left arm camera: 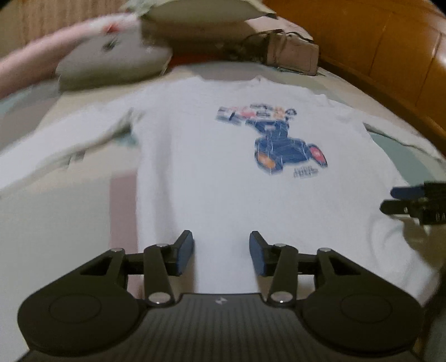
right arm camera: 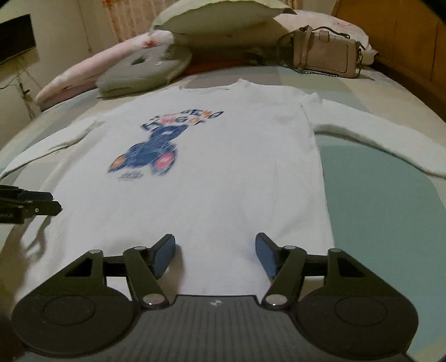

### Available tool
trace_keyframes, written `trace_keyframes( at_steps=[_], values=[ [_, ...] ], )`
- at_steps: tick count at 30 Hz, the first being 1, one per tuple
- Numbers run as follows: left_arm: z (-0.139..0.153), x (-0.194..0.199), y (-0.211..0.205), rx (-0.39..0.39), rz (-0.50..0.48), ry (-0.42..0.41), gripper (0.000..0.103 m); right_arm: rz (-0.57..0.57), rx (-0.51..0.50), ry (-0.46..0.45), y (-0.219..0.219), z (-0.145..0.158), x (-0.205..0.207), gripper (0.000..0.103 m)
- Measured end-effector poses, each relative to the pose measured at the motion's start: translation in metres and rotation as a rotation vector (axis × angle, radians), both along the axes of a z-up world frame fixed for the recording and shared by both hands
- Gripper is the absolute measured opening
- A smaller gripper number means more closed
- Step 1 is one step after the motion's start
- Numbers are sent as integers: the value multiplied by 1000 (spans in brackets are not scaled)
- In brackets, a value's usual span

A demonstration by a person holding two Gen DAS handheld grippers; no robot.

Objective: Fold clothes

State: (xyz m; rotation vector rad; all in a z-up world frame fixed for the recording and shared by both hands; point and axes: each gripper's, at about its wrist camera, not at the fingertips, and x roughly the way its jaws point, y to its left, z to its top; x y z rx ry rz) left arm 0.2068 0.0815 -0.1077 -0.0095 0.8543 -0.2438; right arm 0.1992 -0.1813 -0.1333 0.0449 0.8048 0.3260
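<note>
Blur softened much of the left wrist view, so the print on the shirt and the things at the head of the bed were hard to read there. Nearest the lens in that view, the left gripper (left arm camera: pixel 221 252) had its blue-padded jaws spread apart with nothing between them, poised over the lower hem of the white long-sleeved shirt (left arm camera: pixel 223 172). In the right wrist view the right gripper (right arm camera: pixel 215 254) was likewise spread wide and empty above the hem of the same shirt (right arm camera: pixel 223 178). Each tool also showed only as a dark tip cut off at the other view's edge, at mid-right and mid-left of the frames.

The shirt lay flat, front up, on the bed (right arm camera: pixel 376 200), its collar toward the far end and both sleeves stretched outward; the sleeve ends ran out of frame. A blue, orange and red graphic (right arm camera: pixel 156 150) sat on the chest, its lettering too smeared to make out. The bedcover showed pale teal, beige and pinkish blocks.

Farther back lay a flat grey cushion (right arm camera: pixel 145 69), a pink pillow (right arm camera: pixel 83 72), a pale green pillow (right arm camera: pixel 217 19) and a beige handbag (right arm camera: pixel 326 55). A wooden headboard (right arm camera: pixel 404 36) filled the upper right, and a dark screen (right arm camera: pixel 16 36) hung on the wall at upper left.
</note>
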Motion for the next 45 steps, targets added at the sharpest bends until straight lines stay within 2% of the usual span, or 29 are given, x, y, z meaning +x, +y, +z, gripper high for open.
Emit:
trace_keyframes(
  at_steps=[2,3,5,7,10,12,16,18,20,22,24,26,29,32,33,35,37,39,40,43,45],
  values=[
    [0,-16,9,-18,9,21,49,9,-7,-8,1,5,8,77],
    [2,-20,8,8,-5,35,49,13,-11,-12,1,8,13,83],
    [11,-16,5,42,-20,63,49,21,-19,-20,2,13,22,85],
    [21,-6,4,67,-43,35,49,30,-26,-28,3,18,31,84],
    [33,26,-2,138,-45,-80,54,43,-38,-39,4,26,44,84],
    [33,57,-4,141,-40,-119,55,51,-46,-47,5,31,54,84],
    [21,104,-13,156,-78,-189,55,92,-73,-59,21,21,102,85],
    [8,124,-11,126,-82,-132,55,116,-97,-42,28,10,119,84],
    [-5,133,-2,96,-33,-52,56,125,-122,-13,33,-1,129,86],
    [-6,121,9,52,-17,-50,56,132,-134,-21,28,-2,117,87],
    [-4,101,13,82,-25,-38,57,123,-139,-1,18,-2,93,88],
    [-4,80,18,74,-19,-30,56,111,-132,24,6,-3,67,90],
    [4,47,11,128,-67,-39,56,85,-108,45,-7,-2,28,93],
    [19,24,4,168,-92,-65,55,70,-137,67,-7,7,4,94],
    [24,20,-1,171,-113,-93,56,64,-147,74,-6,10,-4,93],
    [28,14,-19,181,-178,-145,60,74,-123,29,0,17,-6,93],
    [23,8,-41,212,-250,-153,61,109,-64,-10,12,19,1,94],
    [12,6,-52,260,-274,-117,61,127,-69,-16,24,9,6,94],
    [8,3,-52,258,-259,-95,62,129,-89,-15,29,3,6,96],
    [5,-18,-33,174,-182,-36,62,124,-147,2,38,-3,-5,103],
    [4,-41,-25,171,-181,-29,63,98,-133,19,31,-1,-24,103]
  ],
)
